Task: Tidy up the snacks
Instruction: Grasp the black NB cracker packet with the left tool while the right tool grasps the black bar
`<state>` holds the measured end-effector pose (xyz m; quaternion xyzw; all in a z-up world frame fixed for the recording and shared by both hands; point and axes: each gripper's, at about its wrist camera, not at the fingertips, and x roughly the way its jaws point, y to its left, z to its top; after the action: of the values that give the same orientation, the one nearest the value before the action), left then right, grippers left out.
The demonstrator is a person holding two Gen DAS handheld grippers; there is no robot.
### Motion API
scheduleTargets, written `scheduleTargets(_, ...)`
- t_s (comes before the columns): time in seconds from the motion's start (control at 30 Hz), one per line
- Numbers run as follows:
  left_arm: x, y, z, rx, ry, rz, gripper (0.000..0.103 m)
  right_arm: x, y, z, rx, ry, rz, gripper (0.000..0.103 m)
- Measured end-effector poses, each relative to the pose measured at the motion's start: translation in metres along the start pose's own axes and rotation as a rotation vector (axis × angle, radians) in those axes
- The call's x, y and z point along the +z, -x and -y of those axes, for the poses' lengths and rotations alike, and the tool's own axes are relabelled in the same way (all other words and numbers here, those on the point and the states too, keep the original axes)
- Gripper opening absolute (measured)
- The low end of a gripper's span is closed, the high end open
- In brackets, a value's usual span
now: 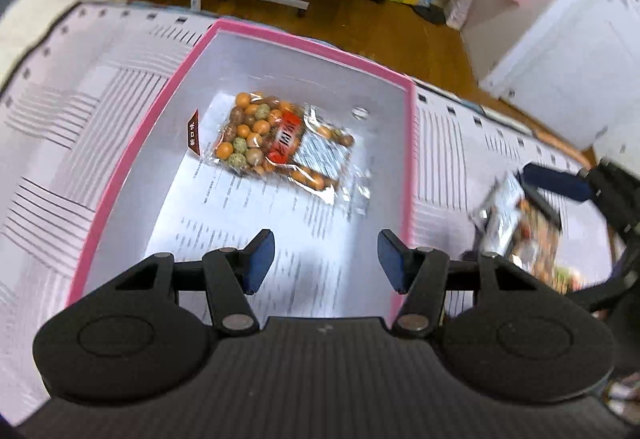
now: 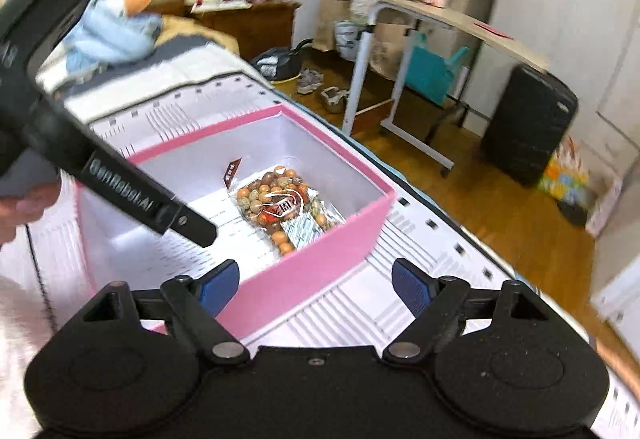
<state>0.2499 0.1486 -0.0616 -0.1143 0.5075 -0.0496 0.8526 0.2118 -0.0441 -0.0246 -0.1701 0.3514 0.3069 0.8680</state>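
One clear packet of mixed coated nuts (image 1: 276, 139) already lying flat in the pink box (image 1: 312, 39), toward its far half, tear-notch label pointing to the left wall, printed paper lining showing under it. Rest of the box floor bare of other snacks. Outside the box, to the right on the patterned sheet (image 1: 80, 111), a second snack packet (image 1: 504, 215), silver and orange, too blurred to name more closely and not yet put away. Judged from this: an early stage, with one item boxed and at least one left to bring in; impossible to say whether more wait out of view. Left tongs (image 1: 326, 259) held above the near end of the box, tilted down and forward toward the nut packet, fingers spread wide with nothing between them. From the right wrist view, black body slanting in from the upper left over the box's left side, with the person's hand (image 2: 24, 207) at the edge of the picture. Right tongs (image 2: 316, 281) held low just outside the near right wall of the box, looking across it, blue pads well apart and empty, the pink wall showing in the gap. From the left wrist view, close beside the second packet; touching or not, unclear through the blur.
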Motion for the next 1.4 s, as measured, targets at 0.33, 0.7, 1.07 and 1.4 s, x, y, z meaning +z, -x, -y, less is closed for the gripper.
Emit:
scheduleTargets(0.33,-0.034,0.071,0.077,-0.094,-0.132,0.072,0.057,-0.055,0.091,0.004,-0.063,-0.07,0.112,0.082)
scheduleTargets(0.7,-0.074,0.004,0.142,-0.057,-0.081,-0.052,0.059,-0.132,0.087,0.007,-0.081,-0.029,-0.016,0.073)
scheduleTargets(1.07,-0.109,-0.073,0.135,0.062,0.117,-0.04,0.061,-0.187,0.038,-0.014,-0.079,0.095,-0.11,0.07)
scheduleTargets(1.4,-0.116,-0.098,0.122,0.084,0.298,-0.062,0.068,-0.199,0.006,-0.032,-0.143,0.238,-0.184,0.07)
